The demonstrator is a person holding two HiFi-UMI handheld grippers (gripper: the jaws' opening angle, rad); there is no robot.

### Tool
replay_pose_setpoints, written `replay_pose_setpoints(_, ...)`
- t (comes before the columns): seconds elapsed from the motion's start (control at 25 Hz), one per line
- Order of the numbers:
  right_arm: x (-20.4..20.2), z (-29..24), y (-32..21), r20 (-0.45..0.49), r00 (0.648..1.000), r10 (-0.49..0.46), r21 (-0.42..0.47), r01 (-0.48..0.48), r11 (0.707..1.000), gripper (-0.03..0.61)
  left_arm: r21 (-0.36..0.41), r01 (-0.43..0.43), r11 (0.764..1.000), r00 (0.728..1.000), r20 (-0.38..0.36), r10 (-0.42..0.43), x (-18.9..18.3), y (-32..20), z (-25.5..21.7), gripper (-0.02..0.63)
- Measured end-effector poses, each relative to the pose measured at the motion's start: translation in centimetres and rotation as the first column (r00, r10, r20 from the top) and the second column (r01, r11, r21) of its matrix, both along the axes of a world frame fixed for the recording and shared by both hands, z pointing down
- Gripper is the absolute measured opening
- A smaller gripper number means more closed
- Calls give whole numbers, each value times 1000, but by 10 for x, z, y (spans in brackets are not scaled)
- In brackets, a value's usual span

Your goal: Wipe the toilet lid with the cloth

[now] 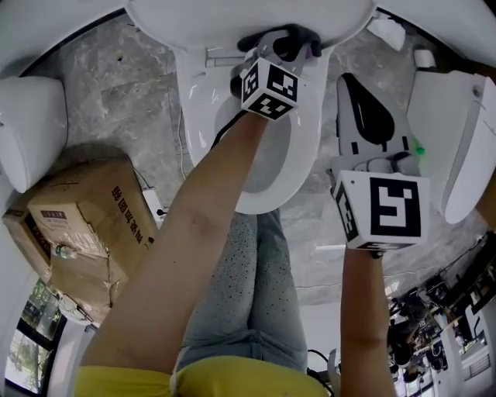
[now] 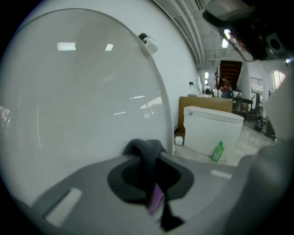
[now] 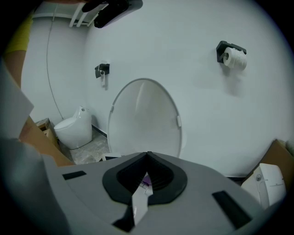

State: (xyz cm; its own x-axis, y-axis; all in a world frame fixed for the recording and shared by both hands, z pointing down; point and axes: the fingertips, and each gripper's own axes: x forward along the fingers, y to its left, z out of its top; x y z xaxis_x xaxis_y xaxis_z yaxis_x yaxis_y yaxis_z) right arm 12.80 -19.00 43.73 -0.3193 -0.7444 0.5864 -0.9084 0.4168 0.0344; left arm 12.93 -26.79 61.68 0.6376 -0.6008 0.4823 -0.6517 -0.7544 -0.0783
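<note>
1. Head view: the left gripper [image 1: 280,45] is holding a dark grey soft cloth [image 1: 294,37] at the lower edge of the raised white glossy plastic toilet lid [image 1: 225,19], on the far side. The right gripper [image 1: 353,84] is hovering to the right, well apart.
2. Left gripper view: its jaws are clamping the cloth, whose bunched fold seems to be touching the lid. The cloth is looking limp and light, so gripping it by the bunched middle suits.
3. Right gripper view: its jaws are sitting closed on nothing, facing the upright lid.
</note>
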Motion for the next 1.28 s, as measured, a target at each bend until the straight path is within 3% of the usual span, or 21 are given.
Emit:
replay_pose_setpoints(0.08, 1, 2, 1, 3, 1000, 0, -3, 0, 1000, 15, -31, 33, 999, 999, 27, -32, -22, 0, 11, 21)
replay_pose_setpoints(0.24, -2, 8, 0, 16, 1000, -5, -10, 5, 1000, 15, -98, 181, 979, 981, 88, -173, -93, -2, 37, 23)
replay_pose_setpoints(0.48, -21, 33, 2, 10, 999, -36, -46, 36, 998, 15, -83, 238, 968, 962, 158, -223, -152, -3, 42, 23)
replay_pose_setpoints(0.72, -36, 53, 9, -1, 998, -69, -95, 69, 993, 15, -91, 356, 930, 929, 141, -342, -187, -2, 34, 23)
replay_pose_setpoints(0.92, -39, 63, 14, 1, 997, -77, -121, 76, 990, 15, -56, 465, 883, 885, 37, -464, -207, 1, 1, 21)
replay_pose_setpoints(1.28, -50, 47, 23, 16, 996, -83, -115, 85, 990, 15, 2, 488, 873, 871, -59, -487, -205, 24, -76, 20)
